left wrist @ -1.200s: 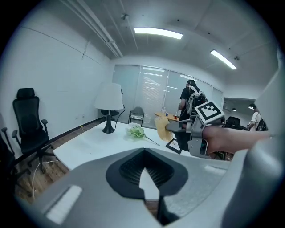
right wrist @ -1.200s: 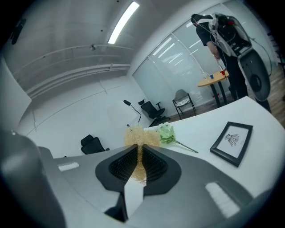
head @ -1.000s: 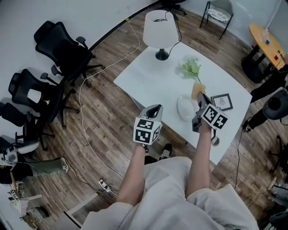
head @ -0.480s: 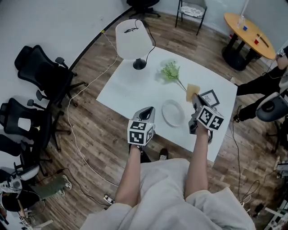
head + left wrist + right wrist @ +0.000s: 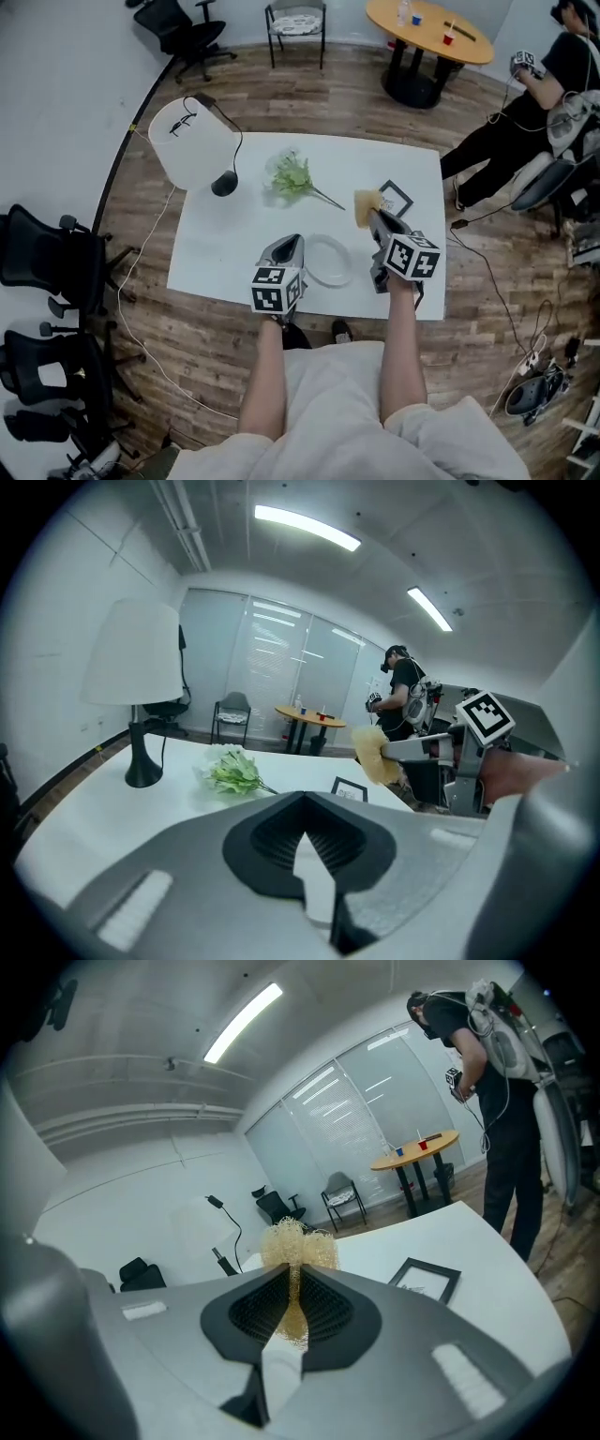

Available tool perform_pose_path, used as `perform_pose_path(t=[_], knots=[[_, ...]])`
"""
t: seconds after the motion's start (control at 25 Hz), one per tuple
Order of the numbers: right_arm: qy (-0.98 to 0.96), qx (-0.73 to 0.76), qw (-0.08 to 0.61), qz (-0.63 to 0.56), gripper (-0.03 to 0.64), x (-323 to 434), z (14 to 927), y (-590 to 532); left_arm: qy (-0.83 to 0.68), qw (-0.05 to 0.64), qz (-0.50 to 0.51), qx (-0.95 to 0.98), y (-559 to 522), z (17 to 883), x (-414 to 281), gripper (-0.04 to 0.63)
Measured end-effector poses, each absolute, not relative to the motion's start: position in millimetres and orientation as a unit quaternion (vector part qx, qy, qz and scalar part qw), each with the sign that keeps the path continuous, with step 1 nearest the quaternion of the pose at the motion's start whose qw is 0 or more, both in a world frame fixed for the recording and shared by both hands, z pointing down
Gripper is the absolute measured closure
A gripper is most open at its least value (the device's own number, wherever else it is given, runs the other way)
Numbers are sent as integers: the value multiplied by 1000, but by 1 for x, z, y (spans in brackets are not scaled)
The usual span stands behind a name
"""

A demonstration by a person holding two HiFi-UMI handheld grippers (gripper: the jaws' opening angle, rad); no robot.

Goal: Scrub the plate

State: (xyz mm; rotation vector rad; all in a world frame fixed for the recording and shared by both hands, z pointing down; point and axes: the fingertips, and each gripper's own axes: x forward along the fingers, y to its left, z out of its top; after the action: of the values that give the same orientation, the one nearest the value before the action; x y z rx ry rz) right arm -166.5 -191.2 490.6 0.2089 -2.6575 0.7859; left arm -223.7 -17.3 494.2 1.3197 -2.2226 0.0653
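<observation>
A white plate (image 5: 330, 261) lies on the white table (image 5: 225, 244) near its front edge. Just left of the plate's rim my left gripper (image 5: 290, 244) hovers, shut with nothing in it (image 5: 302, 801). A little beyond the plate to the right, my right gripper (image 5: 374, 218) is shut on a yellow sponge (image 5: 367, 207), which bulges out past the jaws (image 5: 298, 1245). From the left gripper view the sponge (image 5: 376, 756) shows raised above the table. Both gripper bodies hide the plate in their own views.
A white lamp (image 5: 192, 145) stands at the table's back left. A green plant sprig (image 5: 294, 175) lies behind the plate, and a small picture frame (image 5: 395, 198) sits back right. A person (image 5: 525, 103) stands to the right, with a round wooden table (image 5: 428, 21) and office chairs (image 5: 42, 258) around.
The head view has swung, so the table now lies squarer and more central. Both grippers have stayed near the plate, and the right one has kept the sponge.
</observation>
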Motion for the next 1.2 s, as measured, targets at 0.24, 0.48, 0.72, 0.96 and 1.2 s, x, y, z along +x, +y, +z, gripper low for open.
perform_pose_path(t=[0.24,0.48,0.72,0.96,1.2], knots=[[-925,124,224,281,558,-153,519,-184,-789,308,13,531,-39,519,-239,594],[-911,180,242,283,558,-151,533,-184,-751,323,34,575,-50,531,-256,594],[-898,228,241,288,558,-154,538,-177,-706,313,83,630,-64,536,-264,594],[-882,279,225,306,558,-157,547,-157,-648,319,117,681,-67,549,-268,594],[-861,331,227,311,558,-152,563,-128,-591,320,149,725,-62,562,-260,594]])
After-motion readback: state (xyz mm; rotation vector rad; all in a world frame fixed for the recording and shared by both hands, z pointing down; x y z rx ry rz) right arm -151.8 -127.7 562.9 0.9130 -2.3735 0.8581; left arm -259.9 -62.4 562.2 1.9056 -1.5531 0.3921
